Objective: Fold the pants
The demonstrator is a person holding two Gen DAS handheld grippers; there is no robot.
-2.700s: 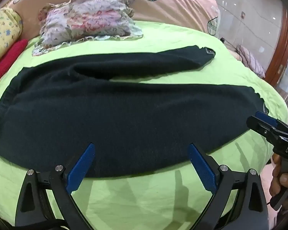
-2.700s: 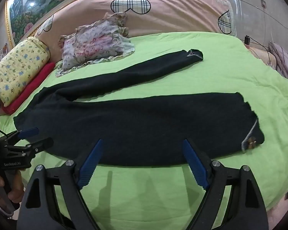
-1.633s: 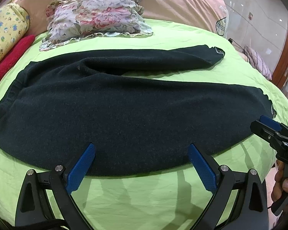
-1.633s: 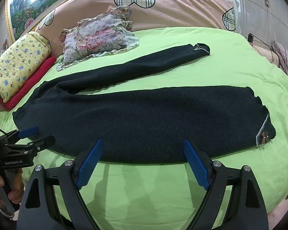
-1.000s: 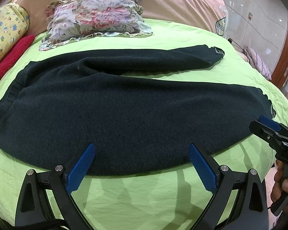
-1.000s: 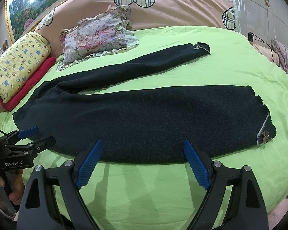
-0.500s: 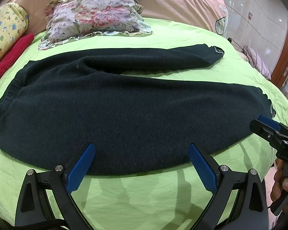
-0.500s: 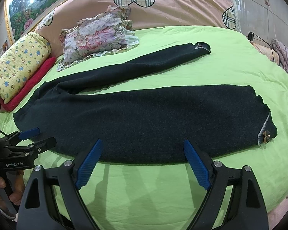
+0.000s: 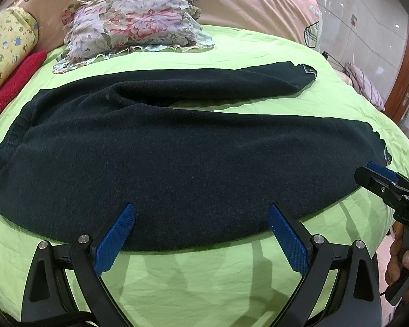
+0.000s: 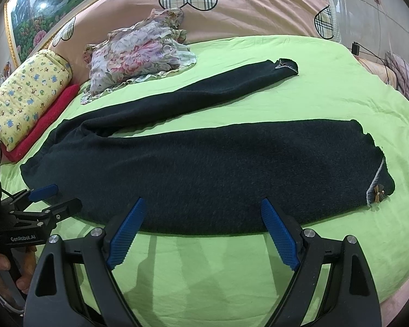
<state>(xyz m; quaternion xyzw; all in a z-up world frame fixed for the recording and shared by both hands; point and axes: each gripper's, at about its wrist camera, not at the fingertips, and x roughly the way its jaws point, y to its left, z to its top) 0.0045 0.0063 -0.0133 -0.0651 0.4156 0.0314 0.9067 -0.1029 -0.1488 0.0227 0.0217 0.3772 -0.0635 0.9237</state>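
Dark navy pants lie spread flat on the green bed sheet, waistband to the left, both legs running right; they also show in the right wrist view. The near leg ends in a hem with a small bow. The far leg angles away. My left gripper is open and empty, just above the near edge of the pants. My right gripper is open and empty at the same near edge, further right. Each gripper shows in the other's view.
A floral cushion lies at the back of the bed. A yellow patterned bolster and a red towel sit at the left. A pink headboard pillow is behind. The bed's right edge drops off near a wooden door.
Both grippers have crept slightly forward toward the near edge of the pants and stay open. The pants have not moved.
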